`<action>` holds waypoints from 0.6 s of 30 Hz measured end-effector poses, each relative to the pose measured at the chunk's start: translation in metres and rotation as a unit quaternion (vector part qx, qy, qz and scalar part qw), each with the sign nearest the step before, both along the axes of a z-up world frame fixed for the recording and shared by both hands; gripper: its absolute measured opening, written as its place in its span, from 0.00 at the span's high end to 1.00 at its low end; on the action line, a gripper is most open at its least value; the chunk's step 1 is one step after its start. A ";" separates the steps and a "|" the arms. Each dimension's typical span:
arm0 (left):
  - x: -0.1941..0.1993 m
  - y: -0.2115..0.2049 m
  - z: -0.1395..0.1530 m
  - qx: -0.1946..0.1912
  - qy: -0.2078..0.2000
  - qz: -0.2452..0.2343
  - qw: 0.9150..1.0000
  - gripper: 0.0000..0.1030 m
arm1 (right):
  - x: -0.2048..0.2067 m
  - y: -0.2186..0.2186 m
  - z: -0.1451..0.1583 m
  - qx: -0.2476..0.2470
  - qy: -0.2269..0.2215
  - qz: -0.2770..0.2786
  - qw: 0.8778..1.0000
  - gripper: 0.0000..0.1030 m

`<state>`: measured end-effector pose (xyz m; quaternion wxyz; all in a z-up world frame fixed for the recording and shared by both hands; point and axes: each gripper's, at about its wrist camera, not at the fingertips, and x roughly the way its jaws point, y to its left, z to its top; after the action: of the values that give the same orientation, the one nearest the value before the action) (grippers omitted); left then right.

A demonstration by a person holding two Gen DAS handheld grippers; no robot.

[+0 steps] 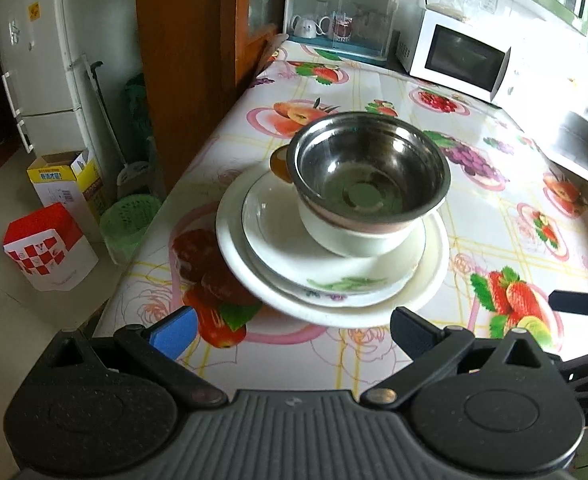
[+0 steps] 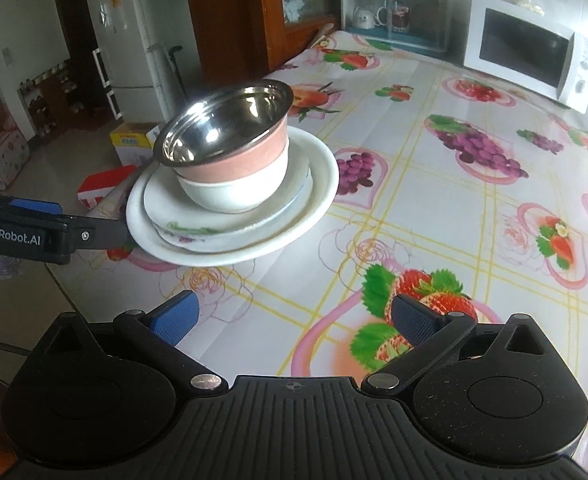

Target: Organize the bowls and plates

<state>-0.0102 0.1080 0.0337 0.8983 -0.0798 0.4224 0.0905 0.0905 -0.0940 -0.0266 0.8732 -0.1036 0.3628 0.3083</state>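
Note:
A steel bowl (image 1: 369, 176) (image 2: 222, 128) with a pink outer band sits in a white bowl (image 1: 349, 240) (image 2: 234, 192). Both stand on a flower-print plate (image 1: 294, 248) (image 2: 182, 232) stacked on a larger white plate (image 1: 234, 256) (image 2: 321, 184). The stack is at the table's left edge and looks tilted. My left gripper (image 1: 294, 334) is open, with the big plate's near rim between its spread fingertips. Seen from the right wrist, one of its fingers (image 2: 98, 234) reaches the plate's left rim. My right gripper (image 2: 294, 320) is open over the tablecloth, right of the stack, holding nothing.
The fruit-print tablecloth (image 1: 493, 208) covers a long counter. At the back stand a white microwave (image 1: 457, 58) and a clear cup cabinet (image 1: 341, 20), with a steel sink (image 1: 585, 144) on the right. Past the left edge, boxes (image 1: 50, 248) and a green basket (image 1: 128, 220) sit on the floor.

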 end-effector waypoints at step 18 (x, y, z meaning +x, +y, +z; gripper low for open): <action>-0.003 -0.015 -0.014 0.032 0.024 -0.029 0.999 0.00 | -0.006 -0.008 -0.010 -0.010 0.006 -0.023 1.000 0.00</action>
<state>-0.0127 0.0928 0.0199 0.8925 -0.0368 0.4425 0.0798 0.0847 -0.1016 -0.0362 0.8769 -0.1016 0.3734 0.2852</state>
